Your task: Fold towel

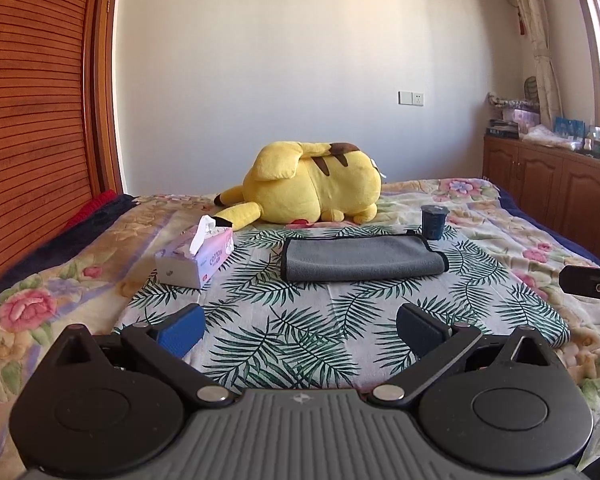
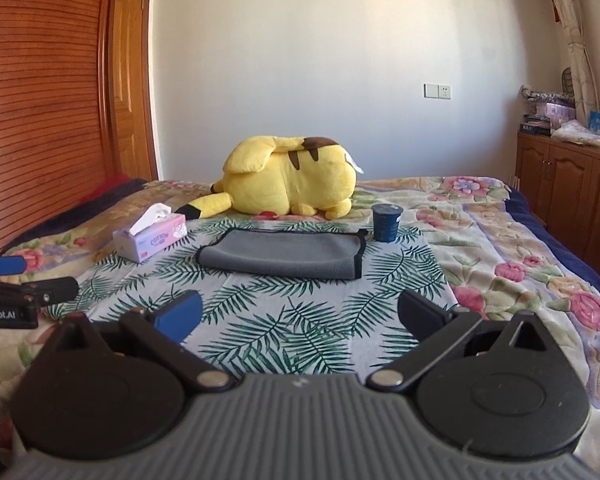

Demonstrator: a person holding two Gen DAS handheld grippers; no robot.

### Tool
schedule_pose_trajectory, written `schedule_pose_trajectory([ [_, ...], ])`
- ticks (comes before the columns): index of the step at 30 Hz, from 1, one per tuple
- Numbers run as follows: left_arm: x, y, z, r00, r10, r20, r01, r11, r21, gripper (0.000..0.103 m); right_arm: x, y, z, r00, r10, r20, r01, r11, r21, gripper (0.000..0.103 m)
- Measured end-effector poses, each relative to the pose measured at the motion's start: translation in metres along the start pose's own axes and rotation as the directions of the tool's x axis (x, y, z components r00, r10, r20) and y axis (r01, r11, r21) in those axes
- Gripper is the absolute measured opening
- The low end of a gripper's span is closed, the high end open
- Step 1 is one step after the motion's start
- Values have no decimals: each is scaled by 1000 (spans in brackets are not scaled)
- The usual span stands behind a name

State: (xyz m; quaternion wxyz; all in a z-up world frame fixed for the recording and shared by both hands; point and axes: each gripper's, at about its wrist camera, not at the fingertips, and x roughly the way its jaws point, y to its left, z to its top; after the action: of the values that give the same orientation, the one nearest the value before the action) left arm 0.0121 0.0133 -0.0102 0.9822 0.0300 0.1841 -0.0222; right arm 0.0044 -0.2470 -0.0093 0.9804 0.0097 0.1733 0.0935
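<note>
A grey towel [image 1: 360,258] with black trim lies folded in a long flat strip on the palm-leaf cloth [image 1: 300,320] on the bed. It also shows in the right wrist view [image 2: 284,254]. My left gripper [image 1: 300,330] is open and empty, held above the cloth well short of the towel. My right gripper [image 2: 300,316] is open and empty too, also short of the towel. The left gripper shows at the left edge of the right wrist view [image 2: 20,280], and part of the right gripper shows at the right edge of the left wrist view [image 1: 592,284].
A tissue box [image 1: 196,258] stands left of the towel. A dark blue cup [image 1: 434,222] stands by its far right corner. A yellow plush toy [image 1: 312,184] lies behind. A wooden wardrobe [image 1: 32,120] is on the left, low cabinets [image 1: 548,184] on the right.
</note>
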Motion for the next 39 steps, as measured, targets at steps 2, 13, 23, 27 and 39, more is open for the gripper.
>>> schedule_pose_trajectory([
  [2,-1,0,1,1000,3,9,-3,1000,1,87,0,-1,1,1000,-8,7,8,1000,4,103],
  [13,-5,2,3,999,8,36,-8,1000,8,87,-1,0,0,999,-40,35,40,999,-6,103],
  [23,-6,2,2,999,9,37,-9,1000,10,87,-1,0,-1,998,-51,41,51,999,-5,103],
  [27,-6,3,2,999,8,36,-8,1000,11,87,-2,0,-1,998,-52,42,52,999,-6,103],
  [39,-7,2,1,999,6,34,-6,1000,15,87,-2,0,-1,998,-51,42,51,999,-5,103],
])
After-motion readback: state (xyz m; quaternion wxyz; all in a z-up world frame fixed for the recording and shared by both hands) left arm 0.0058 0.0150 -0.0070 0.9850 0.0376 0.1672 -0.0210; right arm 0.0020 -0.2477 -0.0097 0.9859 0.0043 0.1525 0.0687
